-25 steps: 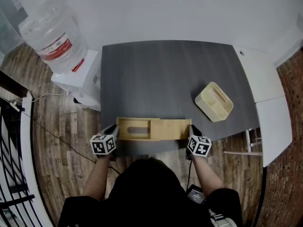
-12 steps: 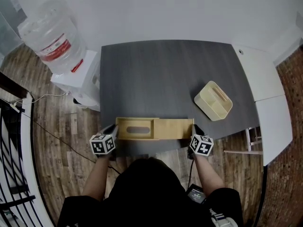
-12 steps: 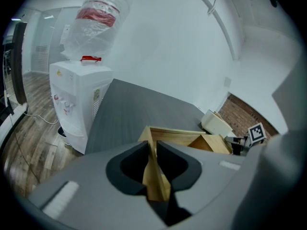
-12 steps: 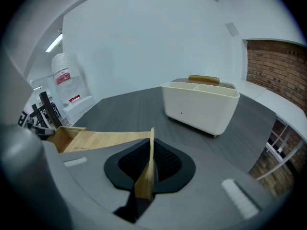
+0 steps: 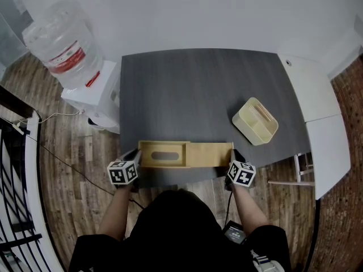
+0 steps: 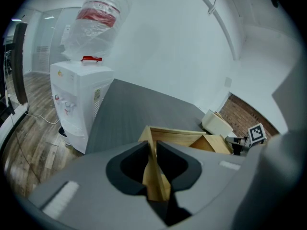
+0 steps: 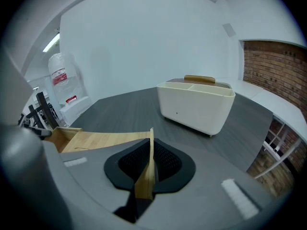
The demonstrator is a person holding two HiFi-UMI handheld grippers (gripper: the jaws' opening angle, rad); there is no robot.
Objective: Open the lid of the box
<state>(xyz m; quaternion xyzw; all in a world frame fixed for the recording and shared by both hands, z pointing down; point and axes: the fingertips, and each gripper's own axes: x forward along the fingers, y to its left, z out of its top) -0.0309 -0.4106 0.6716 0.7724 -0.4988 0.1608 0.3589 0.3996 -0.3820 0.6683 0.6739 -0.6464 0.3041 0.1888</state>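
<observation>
Rightward by a sliver had gone the lid since a second before, and with it the right gripper, clamped on the lid's end edge. On the dark table the wooden box lay along the near edge, its left part seemingly uncovered, well apart from the cream caddy. The left gripper was closed on the box's left end wall. Doing this well probably meant drawing the lid straight along its grooves, level with the box top, while the left tongs pinned the body against following or twisting.
</observation>
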